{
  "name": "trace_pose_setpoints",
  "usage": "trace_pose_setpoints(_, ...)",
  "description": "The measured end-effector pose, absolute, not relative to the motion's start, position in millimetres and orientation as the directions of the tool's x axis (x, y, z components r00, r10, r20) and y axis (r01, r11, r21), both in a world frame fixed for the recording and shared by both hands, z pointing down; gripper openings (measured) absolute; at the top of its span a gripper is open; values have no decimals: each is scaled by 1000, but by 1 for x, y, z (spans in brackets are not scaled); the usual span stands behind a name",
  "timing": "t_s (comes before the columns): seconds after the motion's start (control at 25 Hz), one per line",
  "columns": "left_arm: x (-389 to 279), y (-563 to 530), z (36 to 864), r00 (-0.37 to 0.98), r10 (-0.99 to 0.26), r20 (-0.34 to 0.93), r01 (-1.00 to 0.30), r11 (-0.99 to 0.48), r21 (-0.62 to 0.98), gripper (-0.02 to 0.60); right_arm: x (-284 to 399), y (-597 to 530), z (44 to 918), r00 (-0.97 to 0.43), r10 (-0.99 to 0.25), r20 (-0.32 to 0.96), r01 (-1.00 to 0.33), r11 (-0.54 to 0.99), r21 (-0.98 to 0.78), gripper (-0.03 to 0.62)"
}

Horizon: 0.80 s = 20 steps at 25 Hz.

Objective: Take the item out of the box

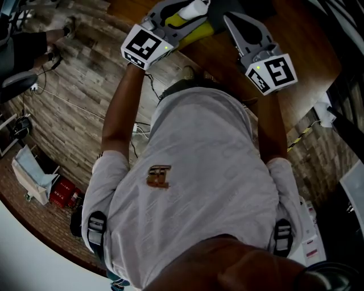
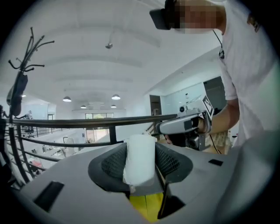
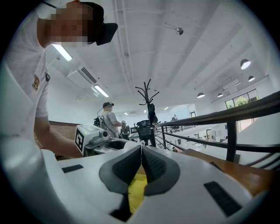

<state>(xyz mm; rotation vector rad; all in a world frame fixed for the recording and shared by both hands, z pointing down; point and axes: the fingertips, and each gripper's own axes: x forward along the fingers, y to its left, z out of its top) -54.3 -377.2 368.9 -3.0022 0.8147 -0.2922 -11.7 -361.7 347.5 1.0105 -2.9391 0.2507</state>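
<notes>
**Head view.** The camera looks down over the person's white shirt (image 1: 210, 170). Both forearms reach toward the top of the frame, where the 2 grippers sit side by side over the edge of the brown table (image 1: 310, 34). The left gripper (image 1: 186, 15) carries its marker cube at the wrist end, and its jaws are clamped on the item (image 1: 194, 8) – a white cylinder held off the table. The right gripper (image 1: 230, 23) lies just beside it, and its jaws taper to 1 closed tip. Plank floor (image 1: 79, 85) shows at the left.

**Left gripper view.** The 2 dark textured pads (image 2: 113, 162) press on opposite sides of the white cylinder. It stands upright between them, with its top above the pad edges. A yellow surface shows in the gap below the pads; what it belongs to cannot be told. The right gripper appears beyond, at the right and held by a hand. A dark railing (image 2: 87, 122) crosses the background, and a coat stand (image 2: 19, 87) rises at the left.

**Right gripper view.** The jaws are together – the 2 pads meet along 1 vertical seam with nothing clamped between them. Yellow shows in the gap beneath here too. The left gripper is visible at the left, near the person's forearm. A second person (image 3: 109, 117) stands far behind it.
</notes>
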Motion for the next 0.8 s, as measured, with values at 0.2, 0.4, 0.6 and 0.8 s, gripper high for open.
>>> trace_pose_setpoints(0.2, -57, -371, 340, 823, -566, 51, -566, -824, -19, 212, -15, -356, 340, -796, -603, 59, -604, 785, -136, 32)
trace_pose_setpoints(0.4, -61, -361, 312, 782, -621, -56, -621, -784, 15, 212, -18, -345, 329, -802, -596, 34, -595, 793, -129, 32)
trace_pose_setpoints(0.6, -63, -351, 302, 747, -655, -114, -656, -754, 28, 212, -19, -334, 323, -807, -590, 10, -587, 801, -122, 32)
trace_pose_setpoints(0.8, -63, -340, 298, 736, -662, -137, -666, -746, 26, 211, -23, -325, 318, -809, -588, -6, -584, 805, -110, 32)
